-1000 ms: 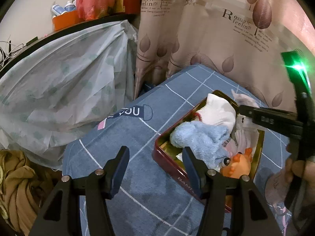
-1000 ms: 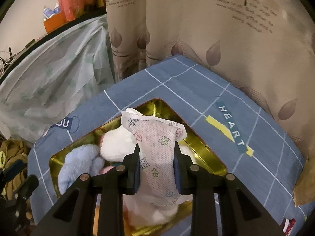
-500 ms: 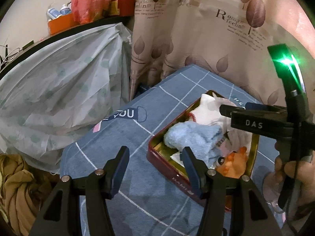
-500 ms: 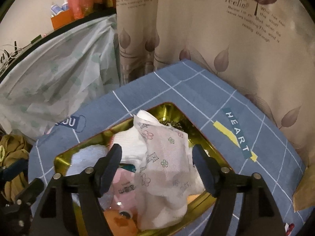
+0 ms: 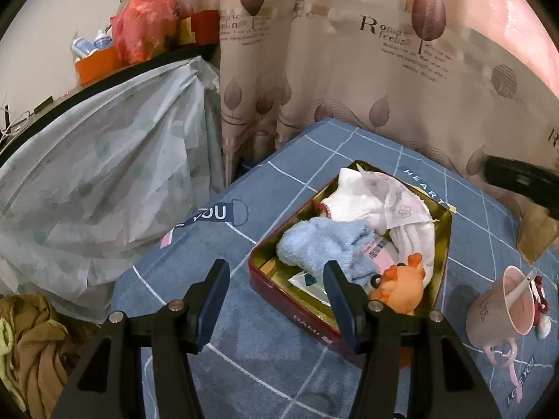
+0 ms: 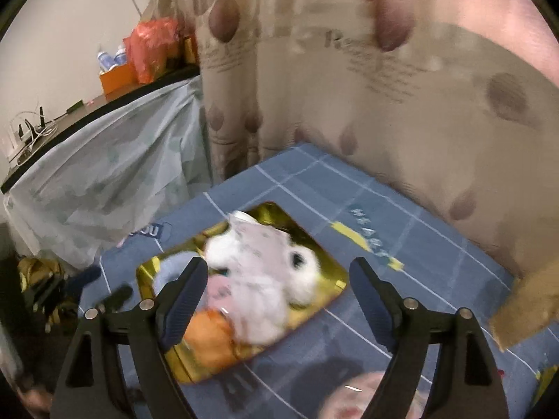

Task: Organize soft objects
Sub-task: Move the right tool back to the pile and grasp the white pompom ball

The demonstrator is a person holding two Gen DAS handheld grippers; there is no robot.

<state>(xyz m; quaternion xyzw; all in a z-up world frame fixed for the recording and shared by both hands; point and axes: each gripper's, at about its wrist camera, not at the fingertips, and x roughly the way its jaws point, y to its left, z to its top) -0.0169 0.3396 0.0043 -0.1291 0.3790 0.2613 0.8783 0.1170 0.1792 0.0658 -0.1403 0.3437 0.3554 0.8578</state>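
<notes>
A red tin with a gold inside (image 5: pixel 307 317) sits on the blue checked cloth. It holds a white sock (image 5: pixel 353 202), a printed pale cloth (image 5: pixel 398 202) on top, a light blue fluffy sock (image 5: pixel 321 244) and an orange plush toy (image 5: pixel 401 286). My left gripper (image 5: pixel 276 300) is open and empty, low in front of the tin's near corner. My right gripper (image 6: pixel 279 296) is open and empty, raised above the tin (image 6: pixel 328 279); that view is blurred. The printed cloth (image 6: pixel 258 244) lies in the tin.
A pink mug (image 5: pixel 503 310) with a spoon stands right of the tin. A curtain (image 5: pixel 349 70) hangs behind the table. A plastic-covered bulk (image 5: pixel 97 174) stands left, with brown fabric (image 5: pixel 31 342) below it. A brown paper item (image 6: pixel 527 303) lies at the right edge.
My right gripper opened and let go of the printed cloth, which dropped into the tin, then pulled back and up. My left gripper stayed open and shifted slightly back.
</notes>
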